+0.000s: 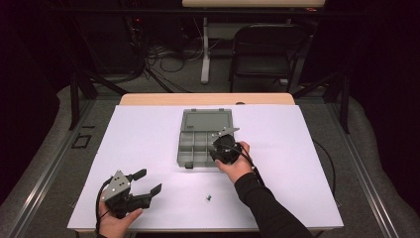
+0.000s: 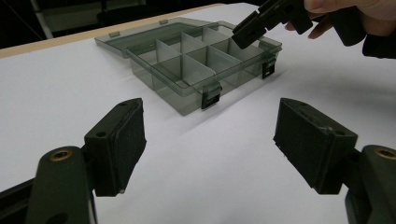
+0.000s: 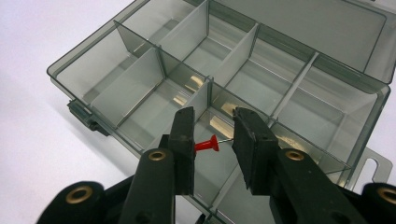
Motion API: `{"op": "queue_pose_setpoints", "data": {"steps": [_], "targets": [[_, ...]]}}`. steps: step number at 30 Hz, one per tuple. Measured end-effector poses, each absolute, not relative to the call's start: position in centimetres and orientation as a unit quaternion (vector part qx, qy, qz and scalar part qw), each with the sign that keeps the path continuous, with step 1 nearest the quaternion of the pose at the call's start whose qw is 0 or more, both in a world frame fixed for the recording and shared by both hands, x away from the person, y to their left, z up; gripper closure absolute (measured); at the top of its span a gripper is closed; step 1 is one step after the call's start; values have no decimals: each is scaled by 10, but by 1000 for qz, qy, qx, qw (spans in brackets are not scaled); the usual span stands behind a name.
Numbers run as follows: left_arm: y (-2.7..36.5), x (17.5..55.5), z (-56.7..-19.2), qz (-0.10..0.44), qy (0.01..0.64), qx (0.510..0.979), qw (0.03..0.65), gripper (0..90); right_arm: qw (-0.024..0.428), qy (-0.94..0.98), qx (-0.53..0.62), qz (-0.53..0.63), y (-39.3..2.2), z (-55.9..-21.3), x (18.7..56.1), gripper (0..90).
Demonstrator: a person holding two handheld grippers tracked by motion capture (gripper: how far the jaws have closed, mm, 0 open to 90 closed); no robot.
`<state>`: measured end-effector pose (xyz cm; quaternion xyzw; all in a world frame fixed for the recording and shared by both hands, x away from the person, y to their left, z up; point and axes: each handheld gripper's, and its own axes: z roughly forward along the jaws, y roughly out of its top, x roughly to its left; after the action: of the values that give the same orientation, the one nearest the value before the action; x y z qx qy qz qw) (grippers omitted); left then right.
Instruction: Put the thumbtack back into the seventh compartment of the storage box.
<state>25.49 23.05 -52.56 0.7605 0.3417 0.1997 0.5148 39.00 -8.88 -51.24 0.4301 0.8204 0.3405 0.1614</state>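
The small red plastic-headed push pin (image 3: pixel 207 145) with its thin steel needle is held crosswise between the jaws of the right gripper (image 3: pixel 213 140), head against one pad and needle tip toward the other, above a front compartment of the open smoky-grey translucent plastic organiser box (image 3: pixel 355 135). The box sits toward the far edge of the white table (image 1: pixel 148 144), about midway along it, its lid laid back flat. The right jaws are closed as far as the pin's length allows, so the pin is clamped end to end. Judged from its size, the pin weighs next to nothing, is stiff, and its smooth head could slip or swing out of such a point-to-point grip; the sharp tip may also dig into the pad and cling when let go. A hold across the waist of the head would likely be steadier. The left gripper (image 1: pixel 146 181) rests near the front left corner of the table, jaws spread wide with nothing between them. Another small dark green object (image 1: pixel 210 198), perhaps another pin, lies near the front edge; it is too small to tell for sure.
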Motion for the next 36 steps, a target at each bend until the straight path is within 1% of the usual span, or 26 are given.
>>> {"op": "queue_pose_setpoints", "data": {"steps": [14, 18, 20, 28, 32, 36], "targets": [[231, 254, -525, 202, 342, 760, 514, 244, 163, 817, 440, 336, -92, -514, 393, 690], [231, 254, -525, 201, 342, 760, 515, 243, 167, 820, 436, 333, -90, -514, 393, 673], [232, 254, -525, 202, 343, 759, 515, 243, 168, 820, 435, 332, -90, -515, 393, 657], [232, 254, -525, 202, 343, 760, 514, 243, 174, 810, 436, 351, -94, -509, 389, 524], [232, 254, -525, 203, 342, 758, 516, 244, 172, 809, 433, 359, -97, -503, 385, 473], [232, 254, -525, 203, 343, 759, 515, 244, 168, 811, 426, 364, -102, -497, 376, 460]]}}
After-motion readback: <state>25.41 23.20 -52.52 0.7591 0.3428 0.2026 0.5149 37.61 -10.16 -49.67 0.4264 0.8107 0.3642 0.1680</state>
